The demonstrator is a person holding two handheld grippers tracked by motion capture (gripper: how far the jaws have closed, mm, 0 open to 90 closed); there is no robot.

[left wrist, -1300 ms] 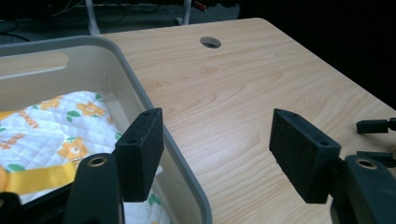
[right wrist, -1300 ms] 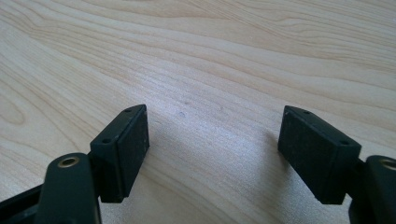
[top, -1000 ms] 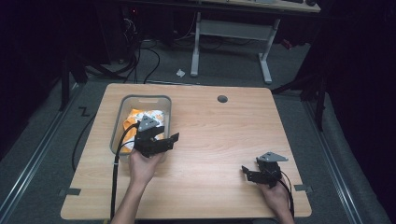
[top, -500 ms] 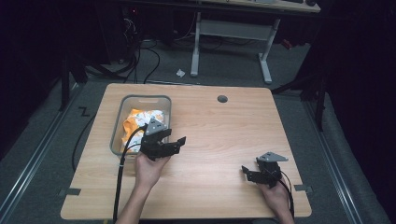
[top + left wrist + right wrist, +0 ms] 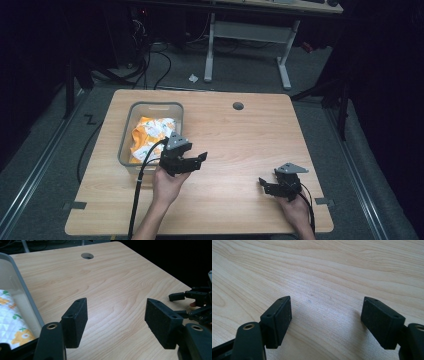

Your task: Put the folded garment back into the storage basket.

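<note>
Left gripper (image 5: pixel 196 161), held just beside the near right corner of the bin, its two black jaws spread wide with nothing between them; in the left gripper view the pads (image 5: pixel 75 321) appear as flat rectangular blocks with a fine matte, foam-like grain and small screw holes along one edge. Right gripper (image 5: pixel 267 184), near the table's front right edge and well apart from the bin, jaws likewise spread and empty, hovering low over bare wood in the right gripper view (image 5: pixel 325 322). Each gripper carries a grey three-cornered plate and a trailing black cable. Table (image 5: pixel 250 135): pale wood laminate with wavy grain and a round cable hole (image 5: pixel 238 106) near its far edge. Bin (image 5: pixel 125 135): rounded rectangular, translucent grey plastic, standing on the table's left half. Inside lies crumpled cloth (image 5: pixel 150 132), white with orange and green flower prints and a quilted surface; its near end is hidden behind the left gripper, and the left gripper view cuts off all but a corner (image 5: pixel 12 326). The floor around the table is dark and hard to make out.
</note>
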